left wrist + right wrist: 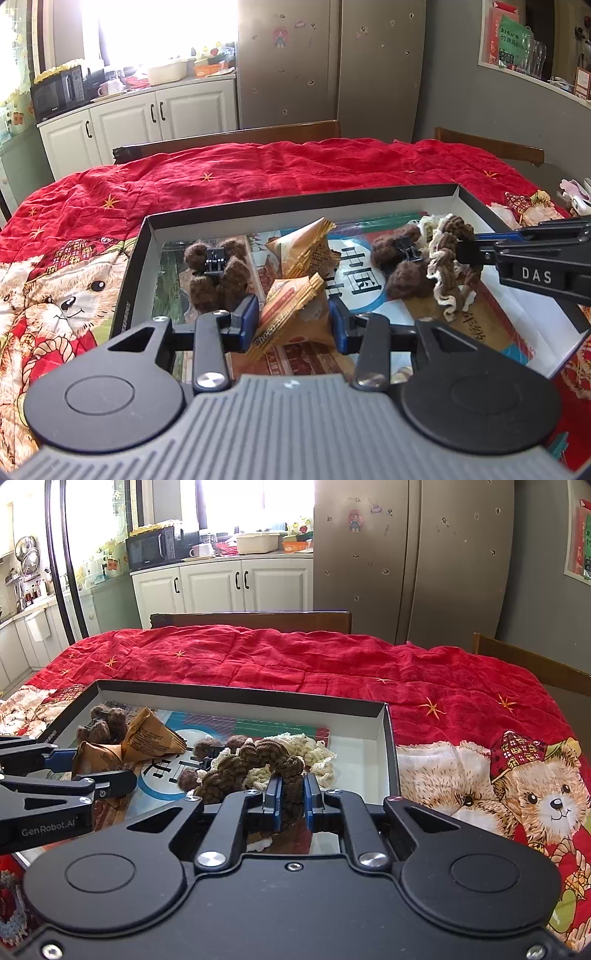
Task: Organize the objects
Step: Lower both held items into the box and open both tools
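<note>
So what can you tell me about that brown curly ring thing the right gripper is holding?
The brown scrunchie looks like a crocheted yarn ring with ruffled, wavy edges; the left view shows cream trim. The right gripper is shut on one side of the loop, its blue-padded fingers pinching it. It stands upright inside the shallow black box, next to a cream scrunchie and a fuzzy brown hair clip. Whether its bottom touches the box floor is unclear.

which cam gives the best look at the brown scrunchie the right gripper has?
Left wrist view: the brown scrunchie shows side-on as a lifted loop, with the right gripper pinching one edge over the box. In the right wrist view, the scrunchie is foreshortened, its near part hidden between the shut fingers.
</note>
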Demonstrator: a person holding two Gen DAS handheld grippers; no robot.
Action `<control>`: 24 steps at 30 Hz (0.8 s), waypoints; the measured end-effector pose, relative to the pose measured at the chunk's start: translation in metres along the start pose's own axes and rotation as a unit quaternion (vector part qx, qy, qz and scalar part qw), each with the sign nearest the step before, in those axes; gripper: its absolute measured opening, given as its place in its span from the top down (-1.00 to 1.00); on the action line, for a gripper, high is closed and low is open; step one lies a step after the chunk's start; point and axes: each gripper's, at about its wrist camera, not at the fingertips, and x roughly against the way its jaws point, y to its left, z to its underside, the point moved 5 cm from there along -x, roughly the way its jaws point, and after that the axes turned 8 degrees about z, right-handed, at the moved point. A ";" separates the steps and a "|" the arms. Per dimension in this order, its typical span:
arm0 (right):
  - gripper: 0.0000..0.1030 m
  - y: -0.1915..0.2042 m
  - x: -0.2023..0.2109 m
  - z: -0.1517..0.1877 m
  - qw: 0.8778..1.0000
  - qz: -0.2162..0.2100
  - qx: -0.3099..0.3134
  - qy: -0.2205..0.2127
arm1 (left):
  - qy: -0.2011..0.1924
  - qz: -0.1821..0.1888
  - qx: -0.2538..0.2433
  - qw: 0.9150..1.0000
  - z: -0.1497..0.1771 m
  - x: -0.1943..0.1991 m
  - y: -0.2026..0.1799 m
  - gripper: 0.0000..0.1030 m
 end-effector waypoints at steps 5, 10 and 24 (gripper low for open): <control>0.77 0.000 -0.002 -0.001 1.000 0.000 -0.001 0.000 | 0.003 -0.002 0.000 1.000 0.002 -0.002 0.001 0.13; 0.77 0.000 -0.004 0.000 1.000 0.000 0.000 0.000 | 0.003 -0.003 -0.002 1.000 0.003 -0.003 0.001 0.12; 0.74 0.000 -0.004 0.000 1.000 0.000 0.002 -0.001 | 0.004 -0.006 -0.005 1.000 0.003 -0.003 0.001 0.12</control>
